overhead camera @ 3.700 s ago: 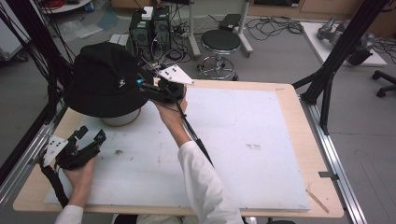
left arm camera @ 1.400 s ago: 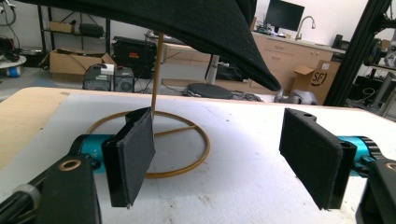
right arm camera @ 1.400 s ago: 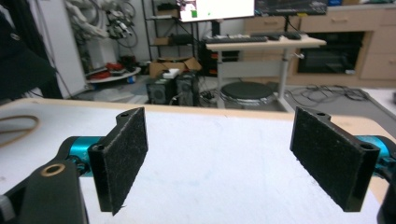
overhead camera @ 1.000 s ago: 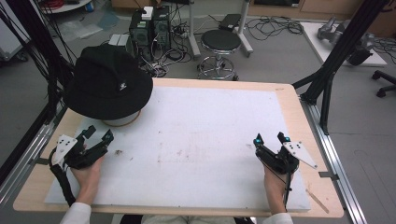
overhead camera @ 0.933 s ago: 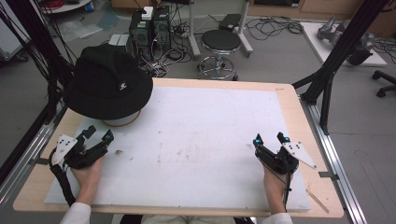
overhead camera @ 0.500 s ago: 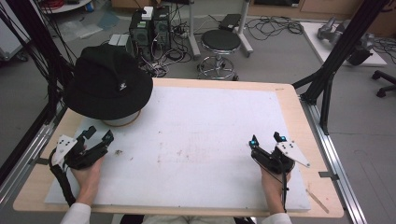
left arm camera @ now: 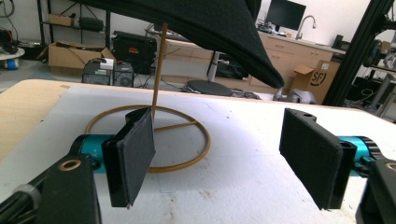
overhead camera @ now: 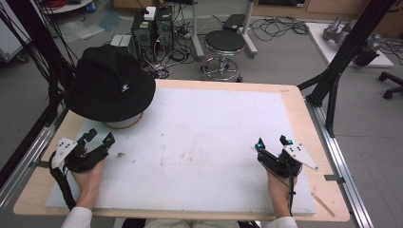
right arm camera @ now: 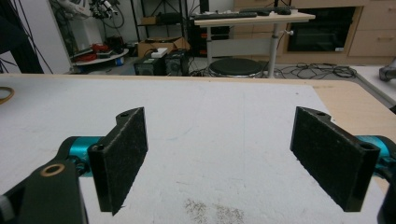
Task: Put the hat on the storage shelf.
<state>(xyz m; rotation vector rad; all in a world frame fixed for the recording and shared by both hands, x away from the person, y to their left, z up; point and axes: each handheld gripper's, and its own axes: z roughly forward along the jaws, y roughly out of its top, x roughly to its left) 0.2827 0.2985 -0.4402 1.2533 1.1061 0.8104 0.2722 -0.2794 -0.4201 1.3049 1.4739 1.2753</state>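
Left tongs [overhead camera: 96, 138] released and empty at the near left of the table [overhead camera: 294, 102], just short of the black hat [overhead camera: 110, 85] perched on its stand at the far left; right tongs [overhead camera: 273, 142] likewise released, resting near right, well apart from the hat.

From the left gripper view: jaws wide, the stand's gold ring base [left arm camera: 154, 138] and thin upright between them, hat brim [left arm camera: 219, 32] overhanging above. Best to rise toward the brim and pinch fabric only, clear of the upright, lest the stand tip.

From the right gripper view: jaws parted over bare white mat [right arm camera: 210, 126]. Probably best kept ready to steady the ring base.
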